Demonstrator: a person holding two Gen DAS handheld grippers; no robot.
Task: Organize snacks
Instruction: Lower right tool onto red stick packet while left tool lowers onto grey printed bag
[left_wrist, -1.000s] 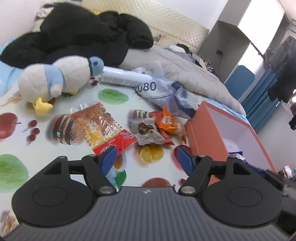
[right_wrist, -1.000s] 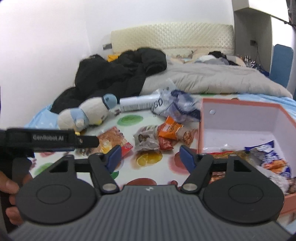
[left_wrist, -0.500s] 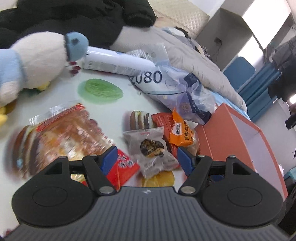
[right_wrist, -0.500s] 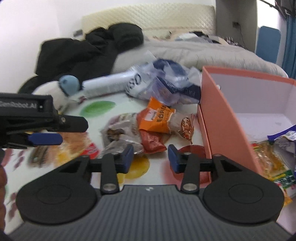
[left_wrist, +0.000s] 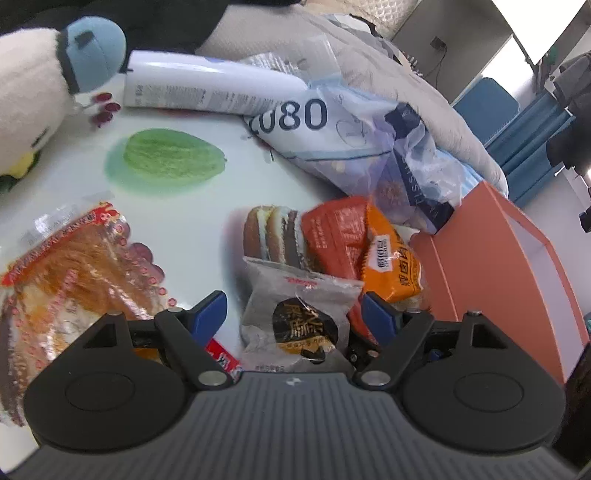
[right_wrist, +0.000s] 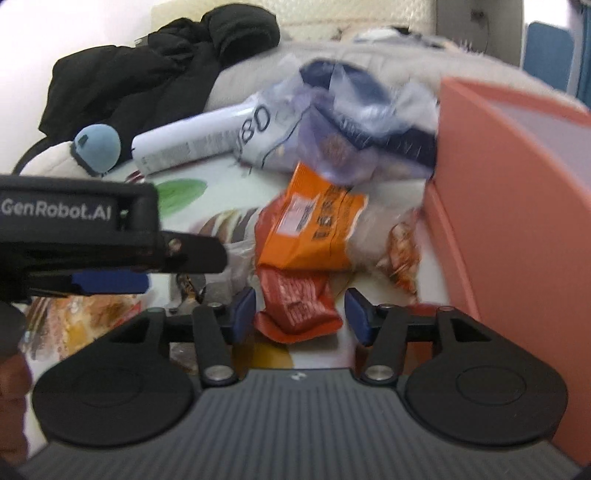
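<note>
My left gripper (left_wrist: 294, 312) is open, its blue fingers on either side of a grey snack packet (left_wrist: 295, 314) on the fruit-print tabletop. Beside the packet lie a red packet (left_wrist: 332, 232) and an orange packet (left_wrist: 391, 266). My right gripper (right_wrist: 300, 312) is open around the near end of the red packet (right_wrist: 295, 299), with the orange packet (right_wrist: 310, 229) just beyond. The salmon box (right_wrist: 517, 206) stands to the right. The left gripper's body (right_wrist: 74, 229) shows at the left of the right wrist view.
A large clear bread bag (left_wrist: 74, 266) lies at the left. A blue-and-white plastic bag (left_wrist: 354, 133), a white tube (left_wrist: 207, 86) and a plush toy (left_wrist: 40, 85) sit behind the snacks. Black clothes (right_wrist: 155, 77) and a grey duvet lie on the bed beyond.
Both grippers have moved forward and down onto the snack pile. The right gripper's fingers have narrowed from a second ago and now frame the red packet.
</note>
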